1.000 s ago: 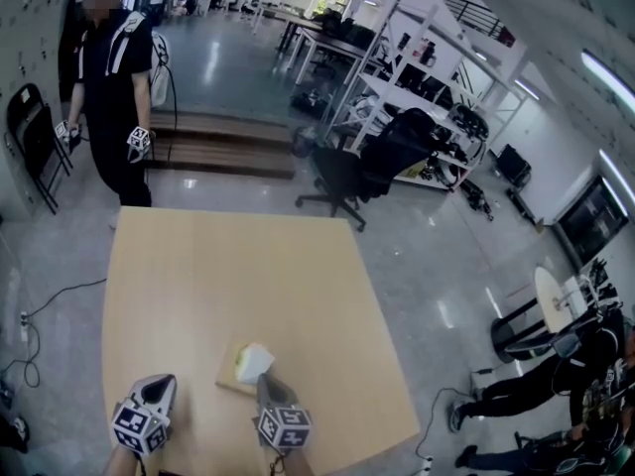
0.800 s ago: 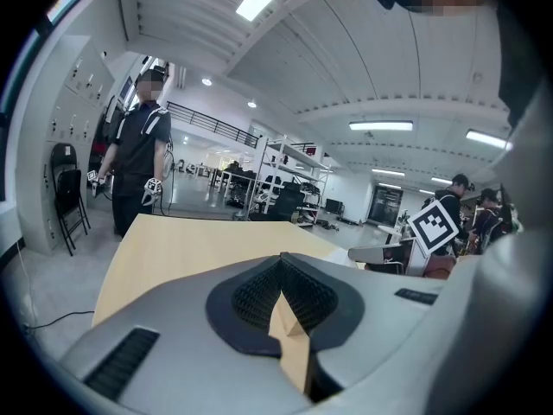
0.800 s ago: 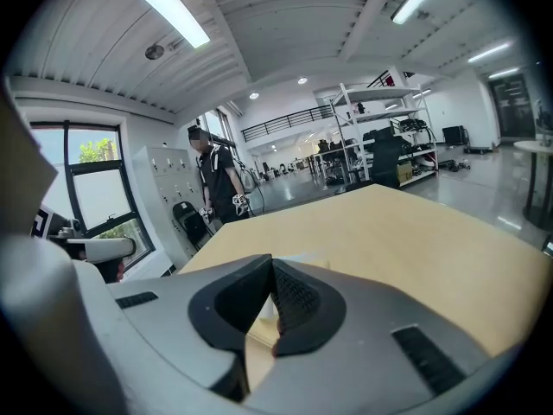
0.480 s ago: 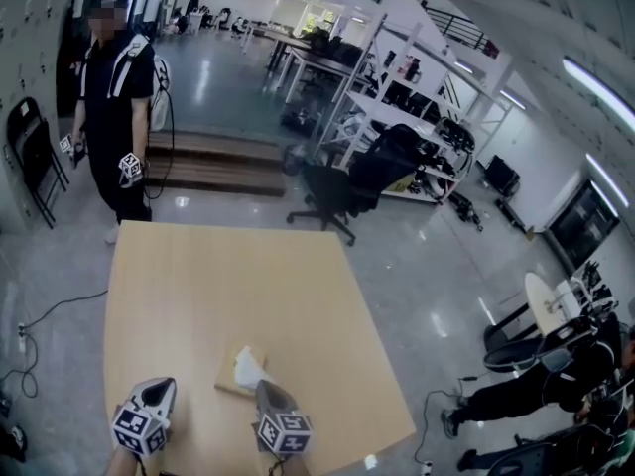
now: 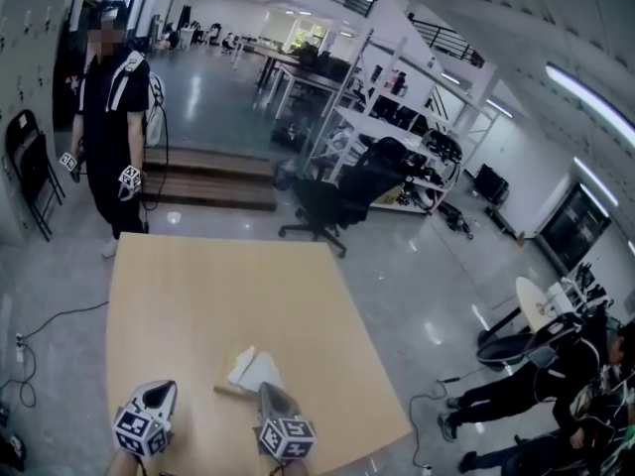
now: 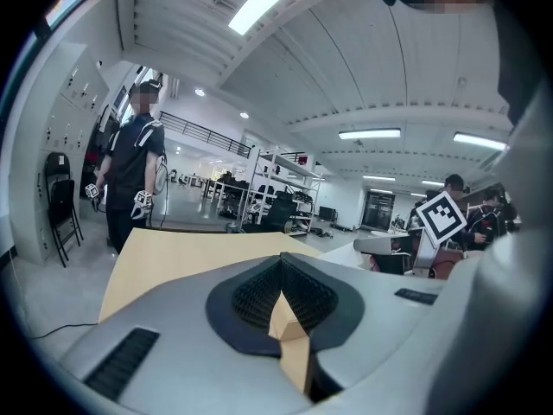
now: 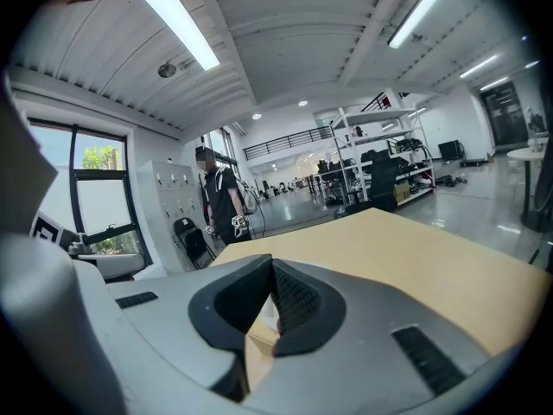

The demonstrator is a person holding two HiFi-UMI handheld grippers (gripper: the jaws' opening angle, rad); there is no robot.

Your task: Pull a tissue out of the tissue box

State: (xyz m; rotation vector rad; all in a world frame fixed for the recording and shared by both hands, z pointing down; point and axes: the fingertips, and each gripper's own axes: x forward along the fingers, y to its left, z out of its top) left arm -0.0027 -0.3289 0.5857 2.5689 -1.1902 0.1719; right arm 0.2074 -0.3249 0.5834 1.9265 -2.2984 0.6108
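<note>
On the wooden table (image 5: 198, 296), near its front edge, lies a flat tan tissue box (image 5: 229, 381). A white tissue (image 5: 260, 369) stretches up from it to the tip of my right gripper (image 5: 267, 390), which is shut on the tissue. In the right gripper view the dark pads (image 7: 298, 301) meet, with a thin white strip of tissue (image 7: 270, 316) caught between them. My left gripper (image 5: 161, 386) hovers to the left of the box, apart from it. Its jaws are shut and hold nothing in the left gripper view (image 6: 281, 263).
A person in black (image 5: 111, 117) stands at the table's far end with a gripper in each hand. An office chair (image 5: 317, 201) and shelving (image 5: 397, 127) stand beyond the far right corner. Another person (image 5: 536, 395) is on the floor at the right.
The right gripper has risen a little and the tissue stands further out of the box, longer and wider than before. The left gripper has lifted slightly too.
</note>
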